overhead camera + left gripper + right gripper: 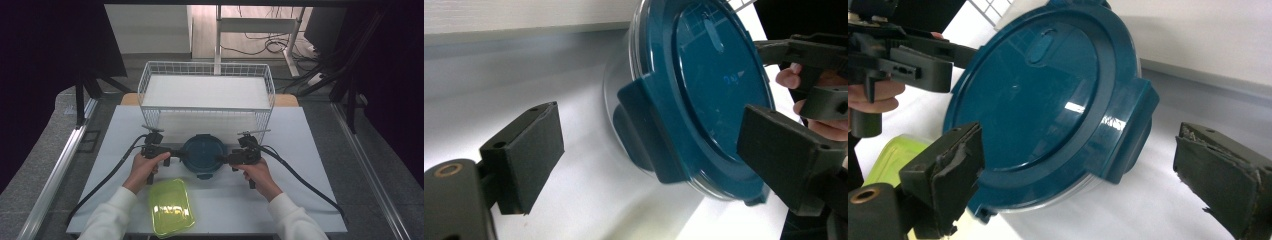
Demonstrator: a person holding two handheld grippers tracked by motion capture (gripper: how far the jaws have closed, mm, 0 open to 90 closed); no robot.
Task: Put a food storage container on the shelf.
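Observation:
A round clear container [202, 154] with a dark blue lid stands on the white mat in the middle of the table. My left gripper [176, 154] is at its left side and my right gripper [222, 159] at its right side. In the left gripper view the left gripper [654, 155] is open, with the lid's side latch [649, 130] between the pads and a wide gap to the left pad [524, 155]. In the right gripper view the right gripper [1088, 170] is open around the opposite latch [1128, 125], and its right pad [1223, 175] stands clear of it.
A yellow-green rectangular container [171, 207] lies near the front edge, by the left forearm. A white wire basket [206, 90] stands just behind the round container. The white mat [310, 150] covers the table, and cables trail from both grippers toward the front corners.

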